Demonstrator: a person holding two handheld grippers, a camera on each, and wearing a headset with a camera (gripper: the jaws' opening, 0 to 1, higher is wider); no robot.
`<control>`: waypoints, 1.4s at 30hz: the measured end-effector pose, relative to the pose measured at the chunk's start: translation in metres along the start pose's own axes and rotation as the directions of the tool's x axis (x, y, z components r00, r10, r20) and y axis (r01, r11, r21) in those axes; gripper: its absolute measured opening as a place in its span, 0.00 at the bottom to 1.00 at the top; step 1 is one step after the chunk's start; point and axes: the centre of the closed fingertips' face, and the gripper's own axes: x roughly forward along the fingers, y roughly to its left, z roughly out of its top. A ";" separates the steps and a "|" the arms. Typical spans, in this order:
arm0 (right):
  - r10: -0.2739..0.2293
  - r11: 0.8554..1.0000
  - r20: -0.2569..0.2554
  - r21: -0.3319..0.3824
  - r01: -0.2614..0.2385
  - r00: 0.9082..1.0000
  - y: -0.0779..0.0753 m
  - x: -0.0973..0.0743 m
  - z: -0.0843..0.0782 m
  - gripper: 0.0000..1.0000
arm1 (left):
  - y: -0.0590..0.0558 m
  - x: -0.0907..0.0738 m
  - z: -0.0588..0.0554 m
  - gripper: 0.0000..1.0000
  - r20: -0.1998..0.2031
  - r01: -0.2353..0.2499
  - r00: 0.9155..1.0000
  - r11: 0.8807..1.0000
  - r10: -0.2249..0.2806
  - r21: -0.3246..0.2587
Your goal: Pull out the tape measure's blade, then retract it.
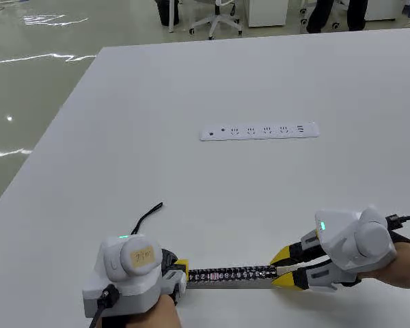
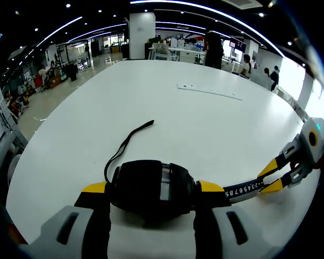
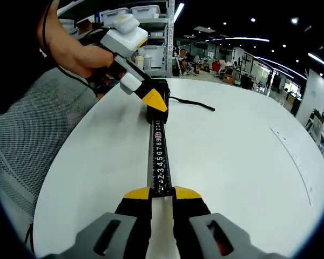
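At the near edge of the wide white table (image 1: pixel 191 89), the left gripper (image 1: pixel 180 273) is clenched on the black, rounded plastic tape measure case (image 2: pixel 146 181), with one yellow-tipped jaw at each side of it, and the case rests on the table surface. From the case the narrow black metal blade (image 3: pixel 159 151) with white numbers runs out flat along the table toward the right gripper (image 3: pixel 162 193), whose two yellow-tipped jaws are pressed together on the free end of the blade. The two grippers are apart from each other, and the blade spans the whole gap between them in a straight line. A thin black wrist strap (image 2: pixel 124 145) leaves the case and lies loose on the table, away from the blade. A long white plastic power strip (image 1: pixel 260 130) lies farther back near the middle of the table, well apart from the work. In my judgement the first part of the task is under way: a stretch of the blade is already outside the case, but I cannot tell if the pull is finished. The retraction is not yet done, because the blade lies extended and its end is gripped. As for containers, the only thing of this kind is the case itself; I judge that the rest of the blade is wound inside it, though this inner part is hidden.
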 end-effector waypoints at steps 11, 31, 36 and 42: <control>0.000 1.000 0.002 -0.001 0.000 1.000 0.000 0.000 0.001 0.14 | 0.000 0.000 0.000 0.58 0.001 0.000 1.000 1.000 0.000 -0.003; 0.002 1.000 0.003 -0.003 -0.002 1.000 0.000 0.002 0.002 0.14 | -0.001 0.000 0.000 0.57 0.008 0.003 1.000 1.000 -0.003 -0.009; 0.002 1.000 0.004 -0.004 -0.002 1.000 0.000 0.003 0.003 0.14 | -0.001 -0.001 0.000 0.57 0.005 0.002 1.000 1.000 -0.002 -0.011; 0.003 1.000 0.005 -0.005 -0.003 1.000 0.001 0.004 0.004 0.14 | 0.000 -0.001 0.000 0.57 0.003 0.003 1.000 1.000 -0.003 -0.014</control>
